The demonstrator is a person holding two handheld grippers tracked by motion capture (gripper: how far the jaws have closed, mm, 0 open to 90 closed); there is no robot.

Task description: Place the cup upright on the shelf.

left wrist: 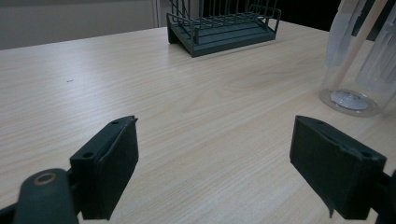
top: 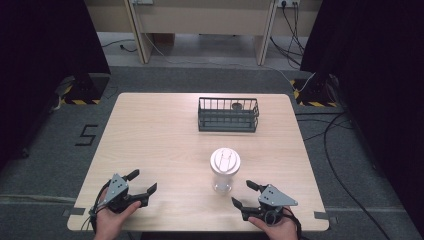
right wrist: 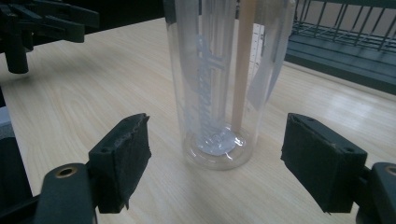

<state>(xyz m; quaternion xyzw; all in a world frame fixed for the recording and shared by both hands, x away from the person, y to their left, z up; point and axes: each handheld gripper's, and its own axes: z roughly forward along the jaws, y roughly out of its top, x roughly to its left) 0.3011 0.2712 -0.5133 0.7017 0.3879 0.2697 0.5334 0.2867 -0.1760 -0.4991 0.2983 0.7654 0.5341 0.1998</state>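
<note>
1. Clear plastic tumbler (top: 224, 171) stood upright on the tabletop (top: 150, 145), near the front edge, right of centre; white lid (top: 225, 160) seated on top.
2. Judged light and stiff, thin-walled; smooth sides likely slippery under the pads. Tall and narrow, so probably prone to tipping if nudged high up.
3. Best hold judged at mid-wall, squeezing across the round body, below the lid; firm but not crushing.
4. Looked empty of liquid. Seen through the wall in the right gripper view (right wrist: 219, 84): pale printed lettering, a printed scale strip, and something straw-like inside; could not tell more.
5. Right gripper (top: 245, 192) lay just beside the tumbler, fingers (right wrist: 122, 161) spread wide, tumbler framed between them but untouched.
6. Left gripper (top: 143, 181) rested well apart at the front left, fingers (left wrist: 109, 165) likewise spread, nothing between them but bare wood.
7. Dark wire basket (top: 228, 125) sat farther back, well apart from the tumbler; one small dark round object (top: 236, 105) inside near its back wall, kind not made out.
</note>
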